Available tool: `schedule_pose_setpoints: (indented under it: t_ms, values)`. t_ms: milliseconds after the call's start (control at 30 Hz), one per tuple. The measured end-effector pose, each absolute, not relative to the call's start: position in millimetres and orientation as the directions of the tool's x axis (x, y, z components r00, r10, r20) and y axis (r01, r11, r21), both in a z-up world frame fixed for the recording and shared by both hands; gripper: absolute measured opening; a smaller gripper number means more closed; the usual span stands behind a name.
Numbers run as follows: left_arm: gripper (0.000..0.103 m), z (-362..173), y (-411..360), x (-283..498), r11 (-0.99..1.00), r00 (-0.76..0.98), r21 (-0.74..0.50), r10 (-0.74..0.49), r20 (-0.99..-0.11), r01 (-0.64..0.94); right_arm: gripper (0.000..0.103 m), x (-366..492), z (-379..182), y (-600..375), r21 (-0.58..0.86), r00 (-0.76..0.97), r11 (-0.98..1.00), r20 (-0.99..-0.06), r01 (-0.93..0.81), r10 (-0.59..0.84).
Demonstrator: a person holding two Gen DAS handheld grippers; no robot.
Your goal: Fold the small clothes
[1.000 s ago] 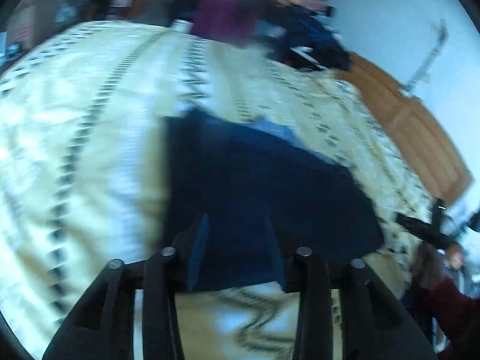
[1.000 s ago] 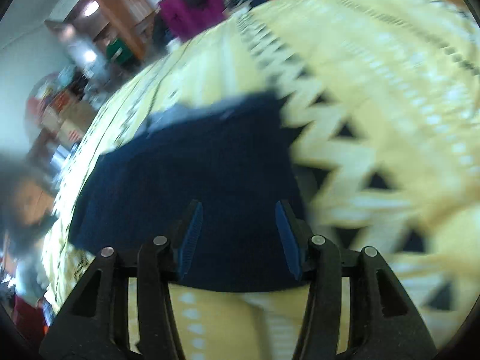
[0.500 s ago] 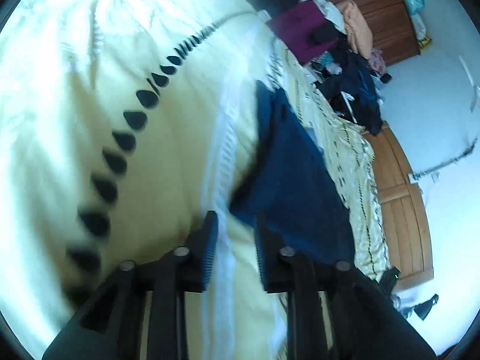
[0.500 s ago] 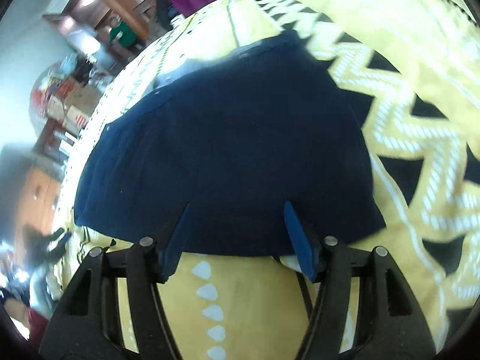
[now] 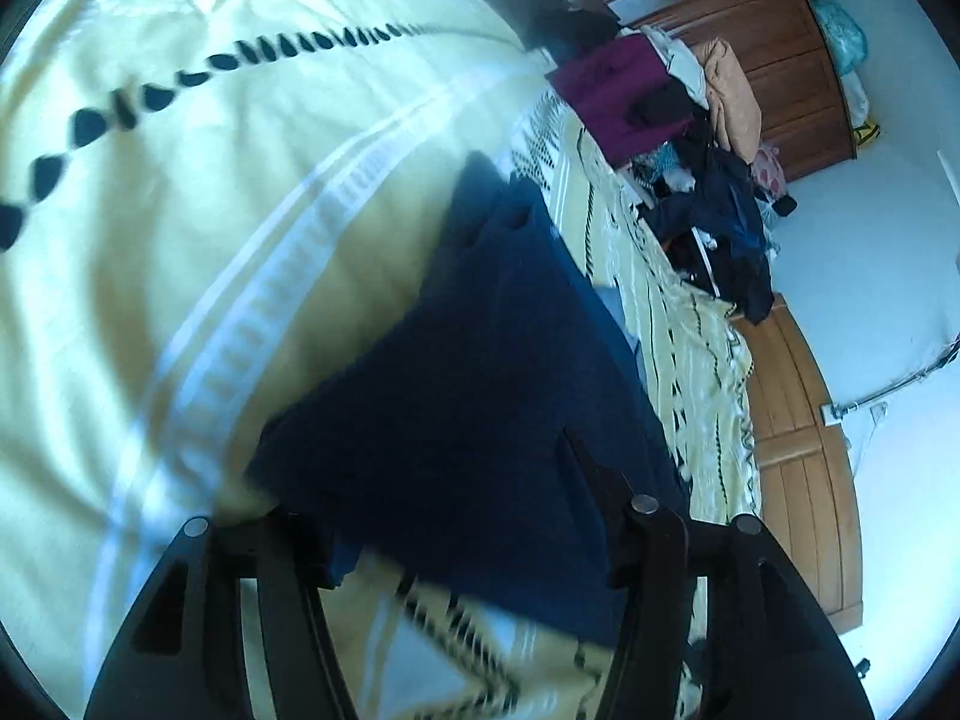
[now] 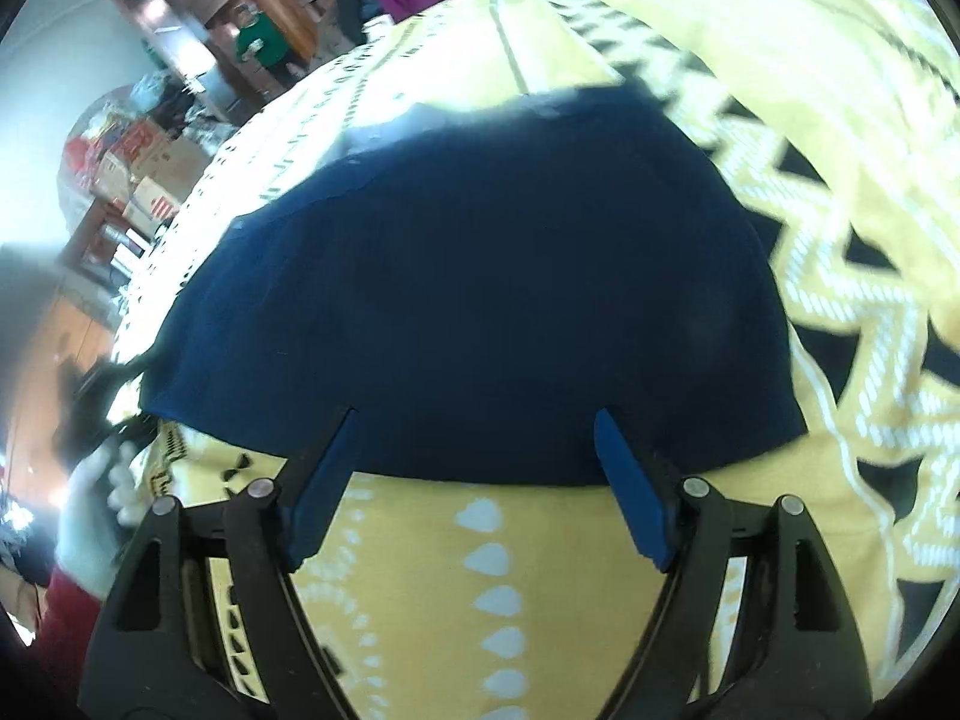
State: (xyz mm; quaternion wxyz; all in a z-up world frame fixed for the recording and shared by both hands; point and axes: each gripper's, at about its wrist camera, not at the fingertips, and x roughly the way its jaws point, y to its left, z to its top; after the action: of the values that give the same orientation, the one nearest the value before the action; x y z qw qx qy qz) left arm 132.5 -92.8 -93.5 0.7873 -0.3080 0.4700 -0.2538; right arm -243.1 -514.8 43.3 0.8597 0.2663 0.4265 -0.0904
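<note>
Lying flat on patterned bedspread, navy garment, both claws apart, empty.

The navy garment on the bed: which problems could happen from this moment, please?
1. The open right gripper stands at the near hem of the navy garment; closing low may also pinch the yellow bedspread.
2. The left gripper, also open, meets a corner; grabbing one layer only would probably skew the fold.
</note>
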Motion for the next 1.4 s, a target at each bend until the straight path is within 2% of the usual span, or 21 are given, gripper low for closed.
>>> schedule_pose_setpoints:
  t_ms: [133,167,200,267,333,400,500,667,800,900,967,1000,1067,1233,1400]
  values:
    - [0.058,-101.4,-110.7,154.3,0.661,0.502,-0.740,-0.685,-0.528,0.122,0.079,-207.8,72.3,-488.4,0.355,0.637,0.886,-0.765,0.299,0.092]
    - [0.050,-101.0,-111.1,157.8,0.656,0.515,-0.742,-0.686,-0.514,0.134,0.079,-195.8,77.2,-481.0,0.351,0.637,0.895,-0.764,0.275,0.104]
    - [0.036,-102.4,-111.8,160.4,0.654,0.527,-0.744,-0.684,-0.504,0.137,0.079,-182.7,81.0,-473.3,0.346,0.634,0.905,-0.764,0.248,0.118]
    - [0.022,-108.9,-107.6,165.9,0.645,0.541,-0.756,-0.677,-0.499,0.110,0.079,-147.6,88.7,-450.4,0.328,0.625,0.927,-0.767,0.181,0.149]
    - [0.020,-111.7,-104.7,167.0,0.630,0.546,-0.770,-0.684,-0.484,0.107,0.079,-109.3,92.9,-424.0,0.326,0.607,0.939,-0.771,0.113,0.195]
    - [0.014,-102.7,-112.1,162.9,0.659,0.558,-0.736,-0.674,-0.485,0.156,0.079,-62.2,97.8,-393.7,0.328,0.578,0.944,-0.778,0.038,0.247]
    - [0.013,-76.8,-138.6,149.1,0.737,0.581,-0.610,-0.643,-0.499,0.291,0.079,8.9,97.5,-353.6,0.359,0.511,0.932,-0.792,-0.051,0.333]
    - [0.013,-47.0,-184.0,131.3,0.773,0.591,-0.435,-0.634,-0.499,0.462,0.079,101.1,66.8,-313.7,0.362,0.324,0.930,-0.874,-0.066,0.363]
    - [0.013,-38.4,-200.7,125.5,0.770,0.586,-0.372,-0.637,-0.501,0.519,0.079,125.0,43.4,-304.2,0.341,0.239,0.937,-0.906,-0.075,0.349]
    - [0.014,-35.2,-210.6,118.4,0.767,0.584,-0.314,-0.634,-0.507,0.560,0.066,117.4,38.1,-322.5,0.367,0.292,0.929,-0.885,-0.038,0.362]
    - [0.014,-29.7,-222.3,115.1,0.759,0.579,-0.277,-0.636,-0.509,0.590,0.017,98.3,41.3,-348.8,0.495,0.362,0.869,-0.807,-0.012,0.466]
    - [0.014,-25.8,-228.2,112.4,0.751,0.575,-0.263,-0.641,-0.508,0.605,0.013,85.0,46.8,-361.6,0.524,0.409,0.852,-0.775,-0.009,0.481]
    - [0.014,-14.3,-246.6,102.8,0.717,0.550,-0.239,-0.669,-0.500,0.655,0.006,57.2,62.3,-387.7,0.525,0.489,0.851,-0.743,0.004,0.456]
    - [0.014,12.7,-320.4,57.4,0.577,0.444,-0.145,-0.744,-0.499,0.804,0.005,-28.2,93.3,-471.7,0.568,0.657,0.819,-0.648,0.080,0.385]
    - [0.014,12.2,-410.0,6.9,0.416,0.299,-0.095,-0.776,-0.555,0.904,0.004,-99.3,81.1,-560.9,0.635,0.725,0.749,-0.604,0.187,0.331]
